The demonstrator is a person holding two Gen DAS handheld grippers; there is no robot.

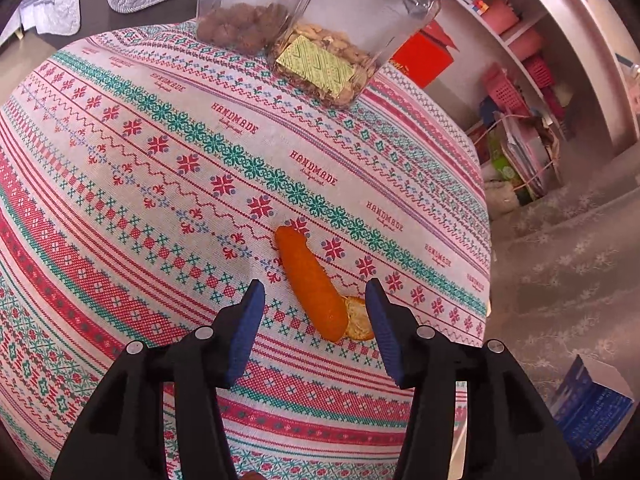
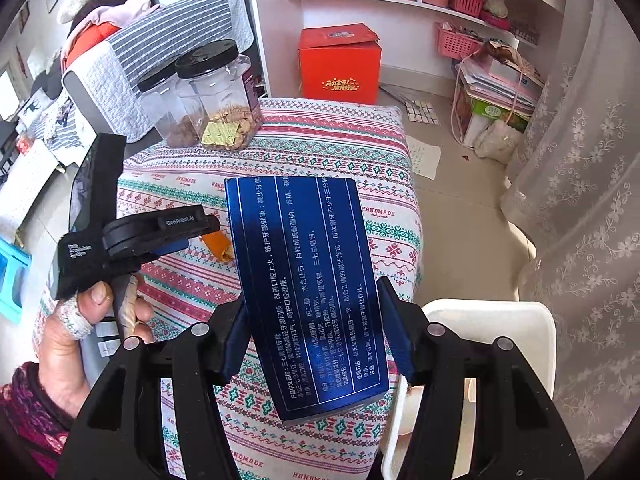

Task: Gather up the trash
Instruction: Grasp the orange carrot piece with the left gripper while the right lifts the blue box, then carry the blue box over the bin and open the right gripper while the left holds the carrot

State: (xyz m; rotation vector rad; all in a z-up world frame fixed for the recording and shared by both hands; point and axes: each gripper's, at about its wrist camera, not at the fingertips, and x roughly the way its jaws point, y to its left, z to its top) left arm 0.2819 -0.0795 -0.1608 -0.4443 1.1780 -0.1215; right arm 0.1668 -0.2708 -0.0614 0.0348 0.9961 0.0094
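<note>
Where jars [image 1: 304,32] stand, orange peel [image 1: 310,284] beyond.

Bright daylight, both views sharp in the centre. Heavy fisheye bending with dark vignette corners. Glare on the clear jars [image 1: 320,20] and blue box [image 2: 304,280]; soft shadows on the tablecloth [image 1: 120,200].

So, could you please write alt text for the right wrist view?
The right gripper grips a blue box above a patterned tablecloth. To the left, a hand holds the left gripper near orange peel; two jars stand behind.
</note>
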